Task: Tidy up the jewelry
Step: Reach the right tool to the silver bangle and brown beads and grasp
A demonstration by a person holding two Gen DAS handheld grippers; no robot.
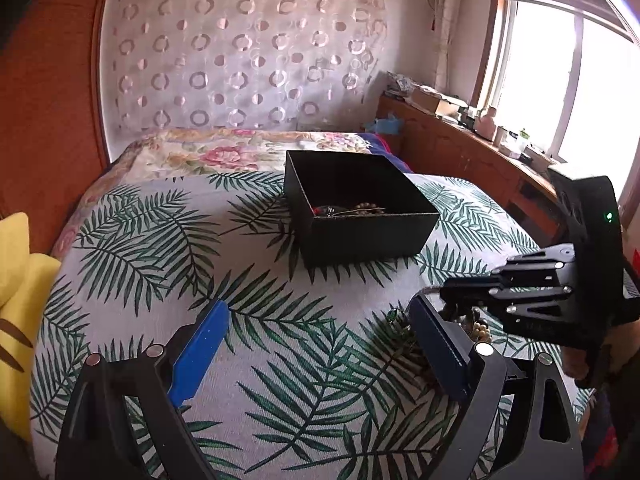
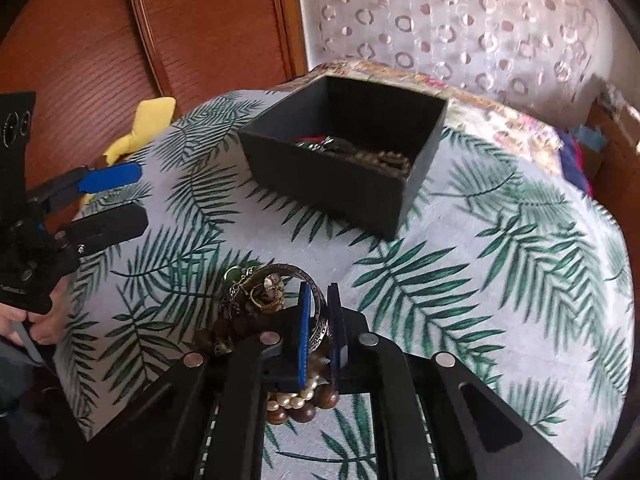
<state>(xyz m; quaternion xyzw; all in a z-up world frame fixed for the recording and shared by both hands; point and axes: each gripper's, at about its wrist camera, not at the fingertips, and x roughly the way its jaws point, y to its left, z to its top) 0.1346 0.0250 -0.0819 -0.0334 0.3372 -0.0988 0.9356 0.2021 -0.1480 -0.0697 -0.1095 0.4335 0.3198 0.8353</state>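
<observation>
A black open box (image 1: pixel 360 236) (image 2: pixel 340 184) sits on the leaf-print bedspread and holds beads and other jewelry (image 2: pixel 360 154). A pile of jewelry (image 2: pixel 260 296) lies in front of the right gripper: rings, a green stone, wooden beads and pearls (image 2: pixel 296 400). My right gripper (image 2: pixel 319 292) is shut on the rim of a silver bangle (image 2: pixel 318 322) at the pile. In the left wrist view it shows at the right (image 1: pixel 440 300) over the pile (image 1: pixel 476 326). My left gripper (image 1: pixel 316 312) is open and empty above the bedspread, left of the pile; it also shows in the right wrist view (image 2: pixel 132 192).
A yellow cushion (image 1: pixel 20 280) lies at the bed's left edge by a wooden wardrobe (image 2: pixel 120 40). A floral cover (image 1: pixel 240 152) lies behind the box. A wooden counter (image 1: pixel 460 140) with clutter runs under the window at right.
</observation>
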